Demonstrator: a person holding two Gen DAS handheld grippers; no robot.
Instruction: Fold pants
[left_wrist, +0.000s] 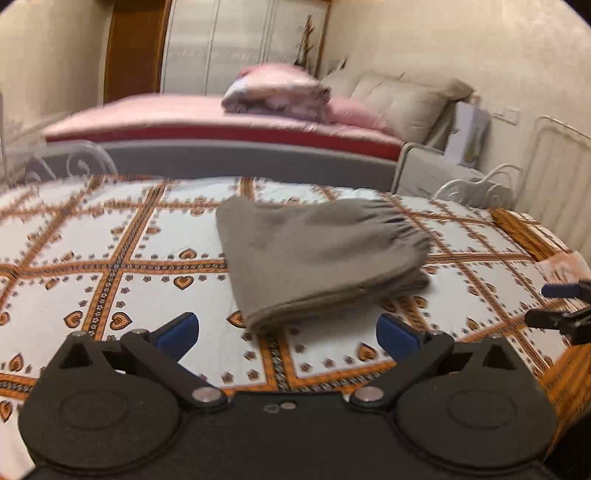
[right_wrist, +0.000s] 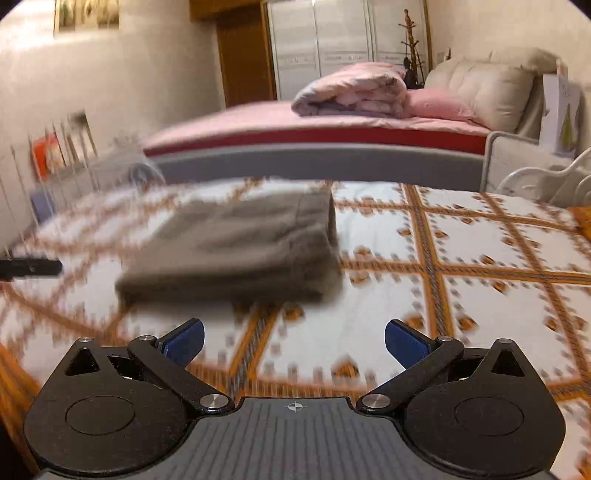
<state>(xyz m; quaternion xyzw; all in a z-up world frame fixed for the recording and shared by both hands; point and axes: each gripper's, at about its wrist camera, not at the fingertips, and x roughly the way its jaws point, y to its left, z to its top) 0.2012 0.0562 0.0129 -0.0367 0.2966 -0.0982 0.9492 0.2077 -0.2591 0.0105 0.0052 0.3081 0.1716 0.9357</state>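
Grey pants (left_wrist: 317, 258) lie folded into a compact stack on the patterned bedspread (left_wrist: 129, 266), the elastic waistband toward the right in the left wrist view. My left gripper (left_wrist: 288, 332) is open just short of the near folded edge, with nothing between its blue pads (left_wrist: 181, 332). In the right wrist view the same pants (right_wrist: 236, 243) appear blurred, ahead and to the left. My right gripper (right_wrist: 293, 341) is open over the bedspread (right_wrist: 443, 295), apart from the pants and holding nothing. The right gripper's tip shows at the right edge (left_wrist: 565, 310) of the left wrist view.
A second bed (left_wrist: 207, 125) with a pink sheet, a rolled quilt (left_wrist: 277, 92) and pillows stands behind. White metal bed rails (left_wrist: 480, 188) rise at the far right, and a rail (right_wrist: 59, 162) at the left. A wardrobe (right_wrist: 332, 44) and door stand at the back.
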